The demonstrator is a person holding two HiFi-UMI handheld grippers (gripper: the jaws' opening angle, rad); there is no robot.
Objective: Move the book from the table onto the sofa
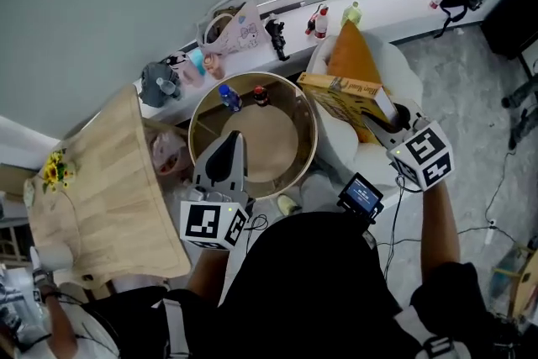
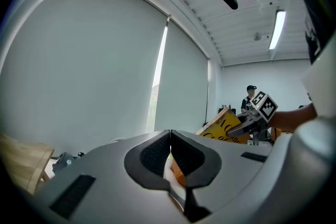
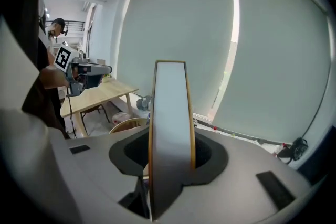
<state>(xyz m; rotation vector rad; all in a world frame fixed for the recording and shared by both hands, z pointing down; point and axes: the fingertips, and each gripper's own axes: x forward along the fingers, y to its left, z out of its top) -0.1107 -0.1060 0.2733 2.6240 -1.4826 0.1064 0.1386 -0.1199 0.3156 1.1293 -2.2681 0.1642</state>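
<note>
The yellow book (image 1: 343, 97) hangs in the air over the white sofa chair (image 1: 402, 73), in front of its orange cushion (image 1: 351, 53). My right gripper (image 1: 383, 127) is shut on the book's near edge. In the right gripper view the book's pale page edge (image 3: 170, 113) stands upright between the jaws of that gripper (image 3: 170, 161). My left gripper (image 1: 235, 139) is shut and holds nothing; it hovers over the round table (image 1: 298, 168). The left gripper view shows its pads touching at the left gripper's (image 2: 170, 138) tip, with the book (image 2: 223, 124) and right gripper (image 2: 251, 124) beyond.
A blue bottle (image 1: 229, 97) and a small red object (image 1: 261, 94) stand at the round table's far side. A wooden table (image 1: 109, 181) is at the left. The windowsill (image 1: 378, 8) carries bottles, a bag (image 1: 229, 28) and toys. Cables lie on the floor at right.
</note>
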